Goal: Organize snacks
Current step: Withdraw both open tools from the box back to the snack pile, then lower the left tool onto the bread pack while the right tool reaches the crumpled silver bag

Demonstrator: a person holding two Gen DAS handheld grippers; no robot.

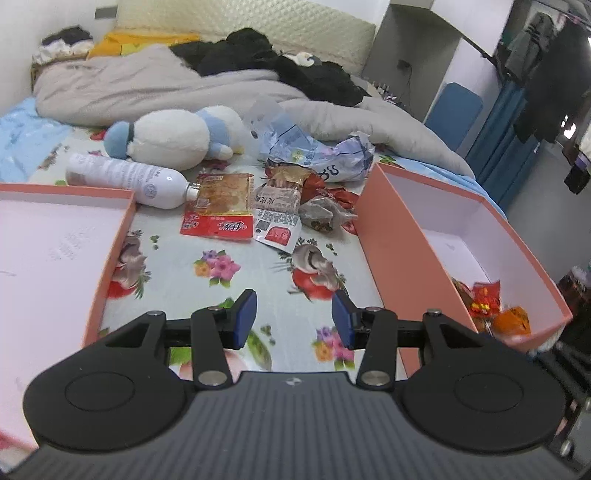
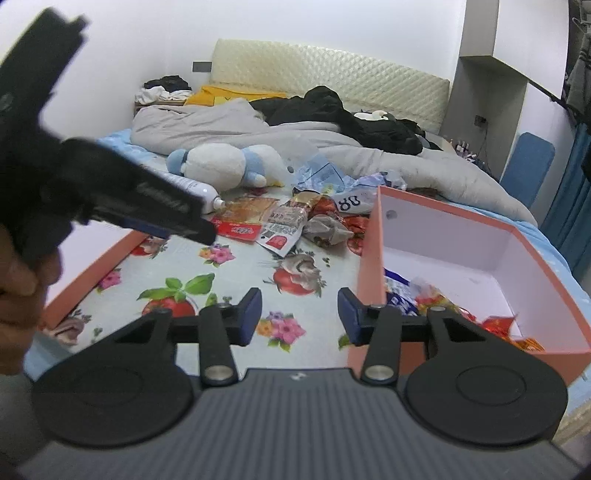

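The bed carries two pink boxes: my left one is bare, my right one holds a few wrappers. The snacks lie heaped at the far end between them; their writing is unreadable. My left gripper and right gripper tilt downward, jaws spread, nothing between them.

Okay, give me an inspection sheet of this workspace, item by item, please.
Surface: bed with floral sheet.
Job's things: snack packets piled mid-bed; right box holds a few, left box bare where seen.
Clutter: bottle, plush toy, crumpled bag, grey duvet.
Grippers: left gripper and right gripper open, nothing between the jaws.
Cables: one at the far wall.
Surroundings: headboard, hanging clothes.
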